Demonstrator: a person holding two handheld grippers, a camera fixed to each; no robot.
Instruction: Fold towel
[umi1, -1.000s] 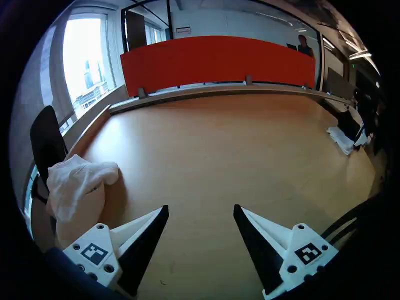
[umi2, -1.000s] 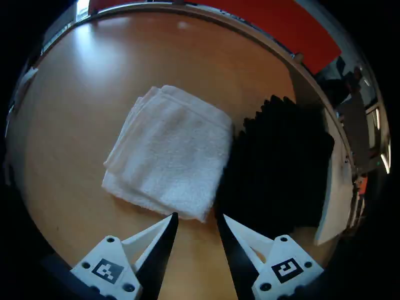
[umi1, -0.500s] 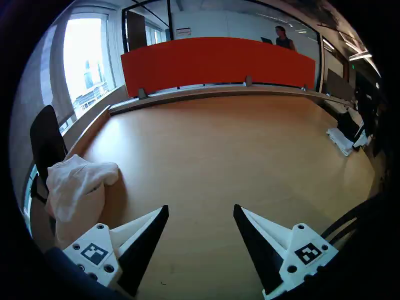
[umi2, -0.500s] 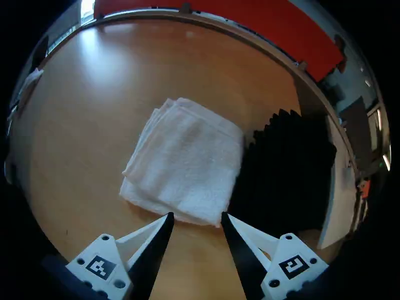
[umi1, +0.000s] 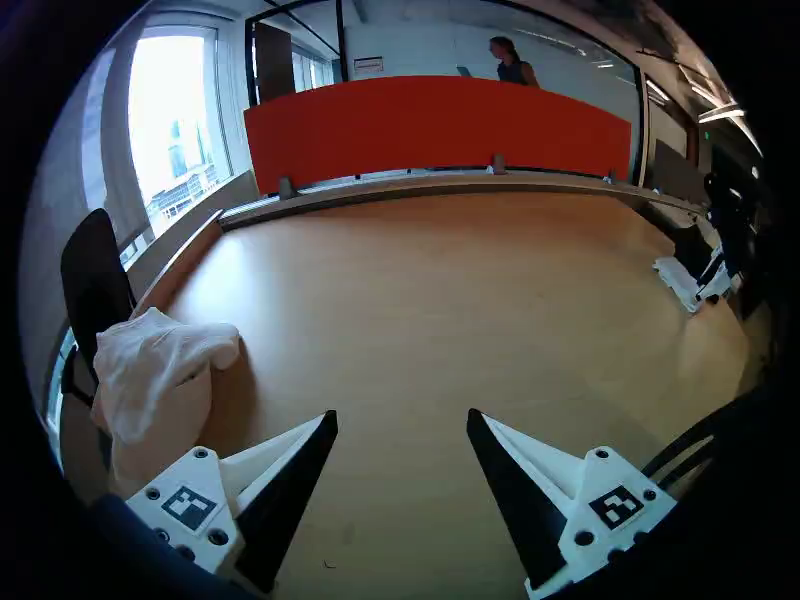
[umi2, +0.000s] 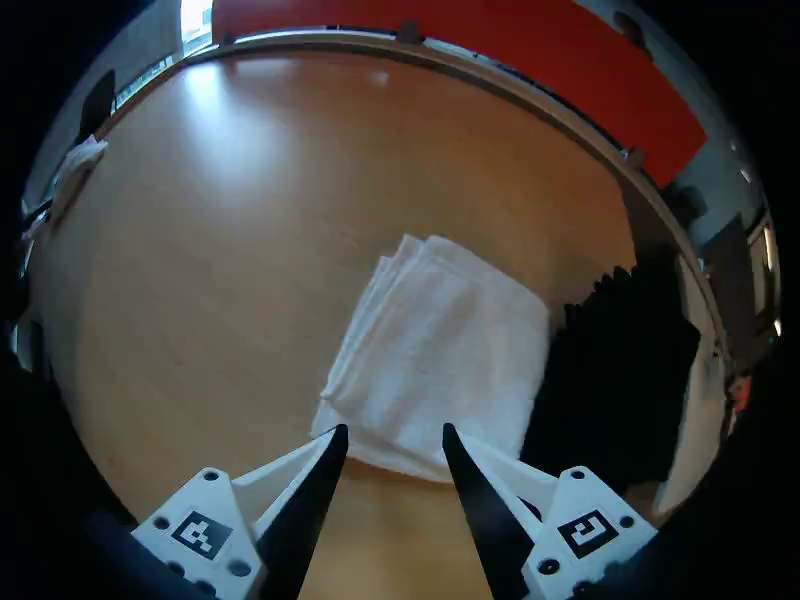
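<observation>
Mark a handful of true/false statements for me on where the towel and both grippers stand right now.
1. The white towel ahead of the right gripper lies folded on the table. True.
2. The right gripper is shut on the towel. False: its fingers stand apart, open, at the towel's near edge.
3. A black cloth lies beside the towel, to its right in the right gripper view. True.
4. The left gripper is shut on something. False: it is open over bare table; a crumpled white cloth lies off to its left by the table's edge.
5. The partition at the table's far side is blue. False: it is red.
</observation>
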